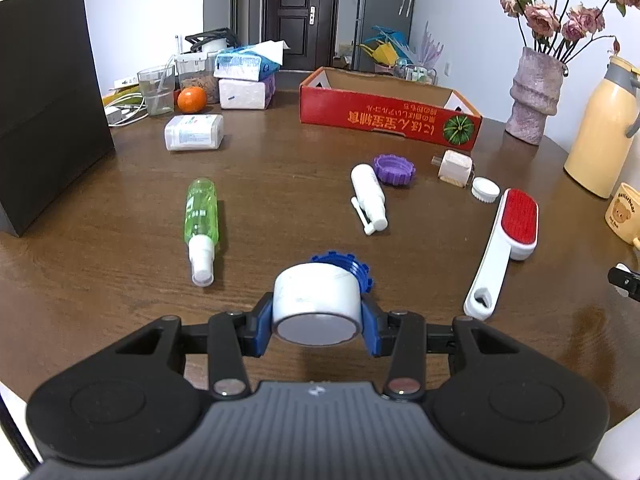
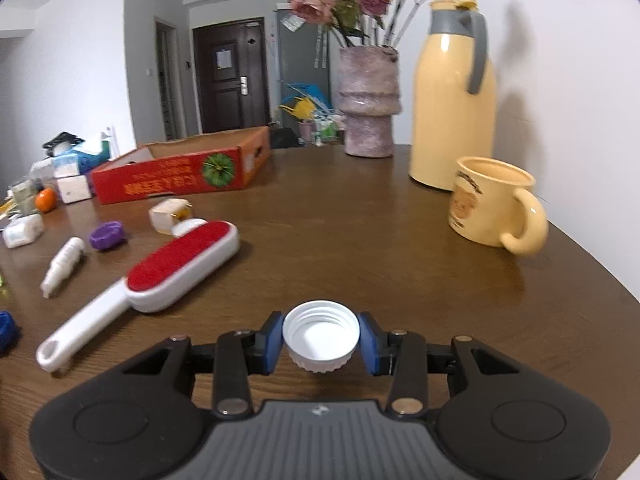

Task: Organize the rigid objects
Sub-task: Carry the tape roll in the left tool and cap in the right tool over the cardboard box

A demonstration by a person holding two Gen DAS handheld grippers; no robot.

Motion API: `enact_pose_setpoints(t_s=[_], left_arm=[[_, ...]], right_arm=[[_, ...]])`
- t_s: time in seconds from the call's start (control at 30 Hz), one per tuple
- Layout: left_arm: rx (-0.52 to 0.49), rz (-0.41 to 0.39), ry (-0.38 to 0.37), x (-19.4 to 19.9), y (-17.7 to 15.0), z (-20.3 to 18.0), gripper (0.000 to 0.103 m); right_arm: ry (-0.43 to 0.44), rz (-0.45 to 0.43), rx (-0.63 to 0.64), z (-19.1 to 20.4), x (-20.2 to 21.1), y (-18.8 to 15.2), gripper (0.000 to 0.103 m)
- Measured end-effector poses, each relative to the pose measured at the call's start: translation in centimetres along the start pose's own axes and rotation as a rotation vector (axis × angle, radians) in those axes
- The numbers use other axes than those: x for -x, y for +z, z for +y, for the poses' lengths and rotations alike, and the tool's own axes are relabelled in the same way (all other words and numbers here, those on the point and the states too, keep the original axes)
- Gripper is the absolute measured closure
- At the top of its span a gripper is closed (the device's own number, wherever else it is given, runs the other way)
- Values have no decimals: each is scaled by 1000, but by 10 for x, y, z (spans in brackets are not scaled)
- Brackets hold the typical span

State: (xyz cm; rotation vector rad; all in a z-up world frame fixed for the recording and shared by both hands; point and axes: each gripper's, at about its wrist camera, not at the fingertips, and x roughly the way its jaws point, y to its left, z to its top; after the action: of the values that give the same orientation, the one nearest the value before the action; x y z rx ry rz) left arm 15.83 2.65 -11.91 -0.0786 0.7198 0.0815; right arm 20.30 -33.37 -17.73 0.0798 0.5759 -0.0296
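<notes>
white jar (image 1: 316, 304) sits clamped in the left gripper (image 1: 318, 320); right gripper (image 2: 321, 342) pinches a white cap (image 2: 321, 334). red box (image 1: 390, 110) waits at one o'clock. smooth walls could slip if either squeeze slackens.

My left view hides most of the blue ridged cap (image 1: 348, 266) behind the held white jar (image 1: 316, 300); its right edge crops the bear mug (image 1: 624, 212).

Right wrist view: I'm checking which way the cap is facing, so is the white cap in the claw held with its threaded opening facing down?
No, the white cap shows its threaded inside facing up.
</notes>
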Motion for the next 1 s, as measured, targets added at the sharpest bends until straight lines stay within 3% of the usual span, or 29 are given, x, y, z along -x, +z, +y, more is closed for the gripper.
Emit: enact_pose_setpoints(t_s=[0.47,1.0], left_arm=[[46,-94,-20,3,41,5,59],[112,-147,-32,-26,96,10,59]], right_arm=[[148,-50,33,54,-1,45,64],[248,-79,56,121,-31,97,64]])
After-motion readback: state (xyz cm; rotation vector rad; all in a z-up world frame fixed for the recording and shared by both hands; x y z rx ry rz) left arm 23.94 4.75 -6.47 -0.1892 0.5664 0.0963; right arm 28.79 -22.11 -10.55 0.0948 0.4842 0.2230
